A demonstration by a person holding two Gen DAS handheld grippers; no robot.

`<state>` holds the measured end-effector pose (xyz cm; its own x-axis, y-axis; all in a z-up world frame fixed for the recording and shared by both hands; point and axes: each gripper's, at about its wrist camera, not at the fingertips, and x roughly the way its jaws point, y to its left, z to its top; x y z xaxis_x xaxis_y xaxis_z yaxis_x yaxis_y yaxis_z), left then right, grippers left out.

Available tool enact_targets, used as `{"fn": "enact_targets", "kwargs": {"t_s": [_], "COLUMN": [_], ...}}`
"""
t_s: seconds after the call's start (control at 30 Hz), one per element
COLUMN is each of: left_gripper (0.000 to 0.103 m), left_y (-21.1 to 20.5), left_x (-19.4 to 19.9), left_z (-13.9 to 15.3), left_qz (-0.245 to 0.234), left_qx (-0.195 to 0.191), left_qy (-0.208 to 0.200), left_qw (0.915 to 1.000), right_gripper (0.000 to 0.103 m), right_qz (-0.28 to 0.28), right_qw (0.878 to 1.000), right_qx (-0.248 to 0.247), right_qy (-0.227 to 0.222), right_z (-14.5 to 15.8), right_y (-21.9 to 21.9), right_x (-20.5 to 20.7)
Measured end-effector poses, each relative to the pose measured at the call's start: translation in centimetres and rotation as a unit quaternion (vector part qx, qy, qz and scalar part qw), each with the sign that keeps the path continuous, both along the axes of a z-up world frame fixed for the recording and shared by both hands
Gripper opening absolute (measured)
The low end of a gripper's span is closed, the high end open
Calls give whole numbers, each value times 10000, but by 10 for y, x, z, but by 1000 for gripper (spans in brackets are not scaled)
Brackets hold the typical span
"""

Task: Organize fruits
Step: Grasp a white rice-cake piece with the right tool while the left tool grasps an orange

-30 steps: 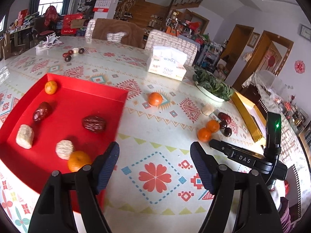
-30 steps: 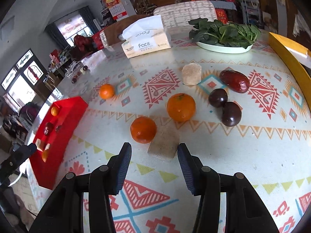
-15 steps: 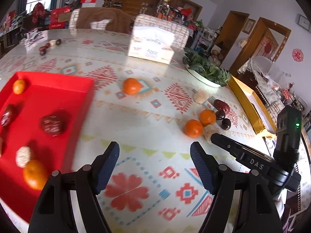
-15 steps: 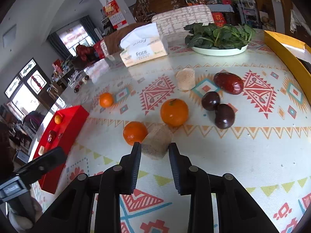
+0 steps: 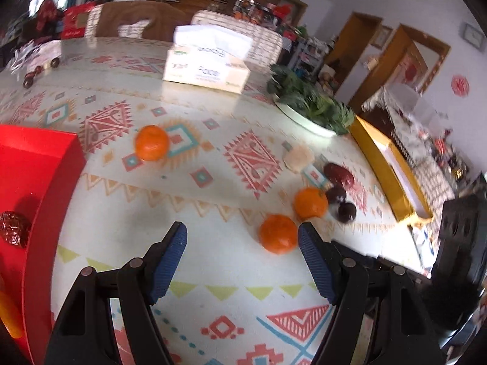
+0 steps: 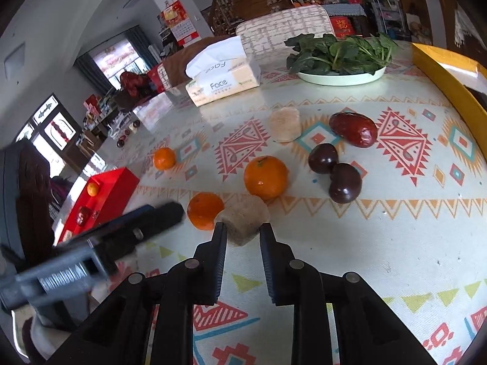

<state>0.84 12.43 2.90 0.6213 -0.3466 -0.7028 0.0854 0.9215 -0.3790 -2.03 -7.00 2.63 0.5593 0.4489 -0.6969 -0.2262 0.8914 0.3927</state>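
The left gripper (image 5: 240, 243) angles down over the cloth, jaws wide with nothing between them, an orange (image 5: 277, 233) just beside its right finger. The red tray (image 5: 36, 182) is cut off at the left edge. The right gripper (image 6: 242, 228), also tilted down, is closing on a beige cake (image 6: 245, 219), whose lower part the fingers hide.

On the worktop (image 6: 395, 243), a rice cake (image 6: 245, 217) sits between the right tool's (image 6: 242, 234) closing fingers, touching a mandarin (image 6: 204, 210) on its left. Behind it lies another mandarin (image 6: 265, 177), with two plums (image 6: 334, 173) to the right. Farther back stand a tissue box (image 6: 222, 76) and a plate of greens (image 6: 341, 60). A tray (image 6: 103, 194) lies far left.
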Motion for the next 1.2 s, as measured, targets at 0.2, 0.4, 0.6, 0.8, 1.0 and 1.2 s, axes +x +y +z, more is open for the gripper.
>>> {"fn": "enact_targets", "kwargs": {"t_s": [0.2, 0.4, 0.6, 0.8, 1.0, 1.2], "left_gripper": [75, 75, 75, 75, 75, 74], "left_y": [11, 11, -2, -33, -46, -54], "left_x": [4, 2, -5, -6, 1, 9], "left_z": [-2, 3, 6, 0, -7, -14], "left_qz": [149, 238, 62, -358, -433, -521], "left_qx": [-278, -206, 89, 541, 864, 1107], "left_qy": [22, -10, 23, 82, 75, 81], "left_qw": [9995, 9995, 9999, 9979, 9953, 9924], "right_gripper": [45, 45, 33, 33, 33, 33], "right_qz": [200, 214, -21, -469, -615, -673], "right_qw": [9998, 9994, 9993, 9972, 9959, 9952], "right_qx": [-56, 246, 326, 541, 631, 672], "right_qy": [1, 112, 181, 204, 223, 227], "right_z": [-3, -6, -5, -2, -1, -1], "right_y": [13, 8, -2, -28, -37, -39], "right_x": [9, 16, 12, 9, 9, 9]}}
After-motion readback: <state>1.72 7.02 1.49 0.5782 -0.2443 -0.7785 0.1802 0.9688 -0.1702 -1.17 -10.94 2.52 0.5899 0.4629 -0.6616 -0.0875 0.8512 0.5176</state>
